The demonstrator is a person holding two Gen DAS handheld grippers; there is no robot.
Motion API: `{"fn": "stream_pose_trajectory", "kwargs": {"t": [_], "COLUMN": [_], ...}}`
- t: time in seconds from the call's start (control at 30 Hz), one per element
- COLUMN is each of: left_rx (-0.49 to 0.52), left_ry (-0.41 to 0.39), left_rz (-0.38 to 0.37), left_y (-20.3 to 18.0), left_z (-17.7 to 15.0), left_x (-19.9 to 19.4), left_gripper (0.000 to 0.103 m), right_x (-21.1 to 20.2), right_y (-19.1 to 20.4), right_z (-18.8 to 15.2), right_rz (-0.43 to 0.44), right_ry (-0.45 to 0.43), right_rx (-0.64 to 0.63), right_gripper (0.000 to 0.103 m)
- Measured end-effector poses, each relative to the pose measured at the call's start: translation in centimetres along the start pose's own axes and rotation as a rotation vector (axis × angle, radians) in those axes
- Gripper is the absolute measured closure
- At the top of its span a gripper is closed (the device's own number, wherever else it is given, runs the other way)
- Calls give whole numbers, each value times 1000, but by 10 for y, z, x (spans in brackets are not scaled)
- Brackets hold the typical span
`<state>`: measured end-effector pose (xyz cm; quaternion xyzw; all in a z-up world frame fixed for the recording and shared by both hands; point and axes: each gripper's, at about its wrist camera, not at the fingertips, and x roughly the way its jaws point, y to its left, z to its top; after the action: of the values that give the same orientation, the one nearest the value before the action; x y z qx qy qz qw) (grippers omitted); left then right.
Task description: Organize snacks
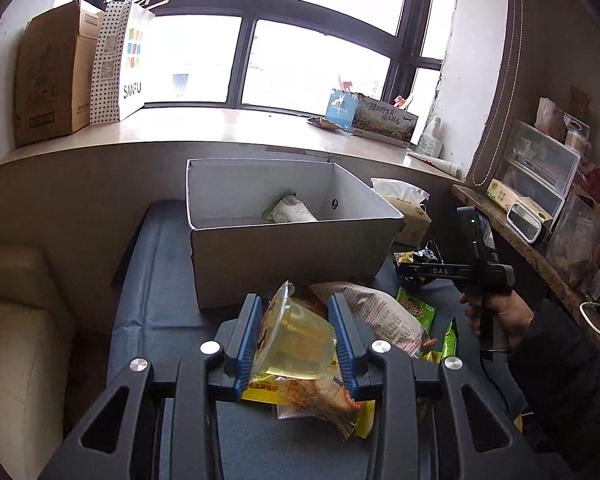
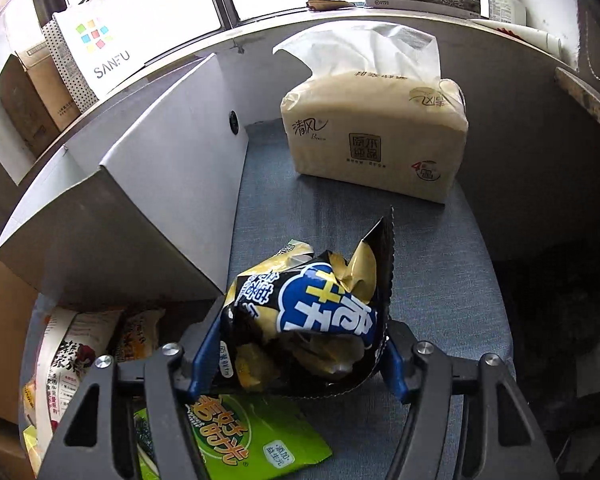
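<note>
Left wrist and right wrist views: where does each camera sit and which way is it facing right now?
Left wrist: on the left gripper, angled down toward the white box and window; its blue fingers clamp a clear jelly cup; the other hand shows at right.
Right wrist: on the right gripper, angled down at the blue tabletop and tissue pack, jaws around a black chip bag.
Shared: the white box, green snack packet, tissue pack, SANFU bag.
</note>
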<state>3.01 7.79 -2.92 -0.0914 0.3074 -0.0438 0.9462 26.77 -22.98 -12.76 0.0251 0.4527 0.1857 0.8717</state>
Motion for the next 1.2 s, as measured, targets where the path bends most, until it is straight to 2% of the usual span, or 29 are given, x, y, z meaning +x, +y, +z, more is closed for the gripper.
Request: {"fn": "stream_pose_trajectory", "kwargs": {"t": [0.2,0.37,0.47,0.5,0.7,0.8,0.87,1.03,1.07,1.1,1.13,1.2], "left_rx": [32,72,126,138,86,70,65,45,53,59,56,49], "left_ry": [-16,-39,-87,-100,-84,-53,-31,48,58,72,77,65], "left_rz": [7,12,72,97,111,145,162,177,197,212,222,232], "left_y": [-5,-13,-19,-20,-4,9,17,31,32,33,35,37], "left_z": [13,38,60,69,114,129,135,141,141,141,141,140], "left_x": [6,21,33,39,83,113,130,167,172,175,176,171], "left_gripper": [65,65,64,65,64,64,64,62,47,33,3,0], "right_x": [-81,-133,-147,-147,-130,-95,-69,-23,-17,-12,-10,-14], "right_y": [22,70,101,111,157,162,161,158,157,155,152,145], "right_z": [-22,-28,-17,-10,40,73,90,116,120,123,125,126], "right_rz": [74,191,204,217,257,265,239,194,190,169,139,114], "right_ry": [-107,-202,-240,-249,-299,-241,-202,-165,-152,-143,-144,-167], "right_rx": [-41,-134,-190,-203,-278,-235,-212,-222,-220,-212,-197,-187], "right_gripper": [34,34,34,34,34,34,34,31,29,22,8,1]}}
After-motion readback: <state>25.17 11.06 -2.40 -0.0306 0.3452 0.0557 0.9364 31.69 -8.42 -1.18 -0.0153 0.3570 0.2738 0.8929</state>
